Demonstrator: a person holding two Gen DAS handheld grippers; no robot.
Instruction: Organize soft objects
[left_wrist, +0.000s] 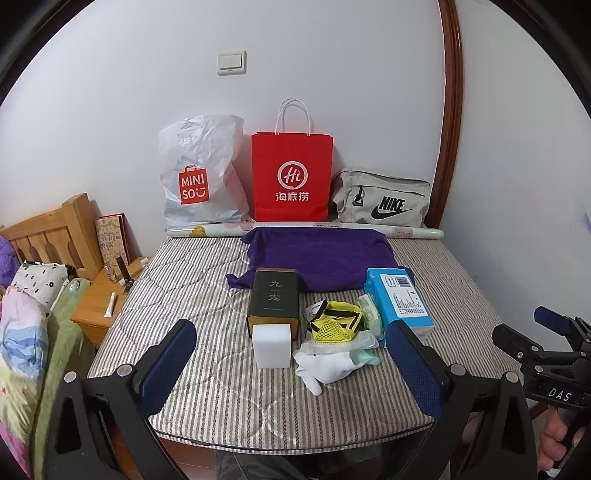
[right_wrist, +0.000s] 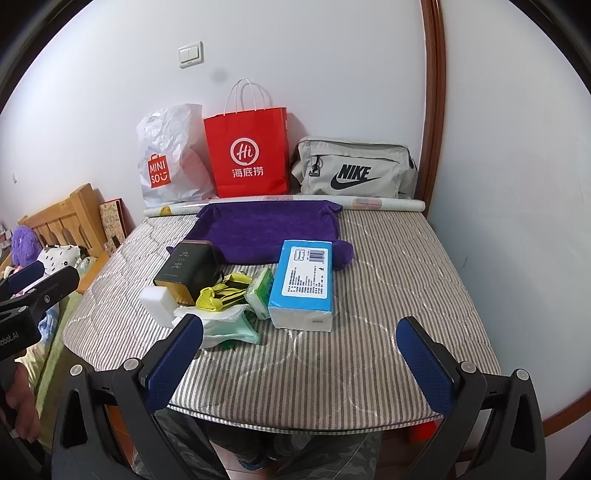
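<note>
While both sets of fingers were spread wide and holding nothing, the left gripper (left_wrist: 295, 365) hovered over the near edge of the striped mattress (left_wrist: 207, 387), and the right gripper (right_wrist: 299, 350) did the same. Just ahead sat the soft pile: white gloves (left_wrist: 327, 367), a yellow mesh thing (left_wrist: 332, 325) and a blue tissue pack (right_wrist: 303, 280), beside a dark tin (left_wrist: 273, 295). A purple cloth (left_wrist: 317, 254) lay farther back.

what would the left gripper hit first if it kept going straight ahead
Probably the white block, standing roughly centred between the open jaws of the left gripper, with the dark tin right behind it; depth is hard to judge.
</note>
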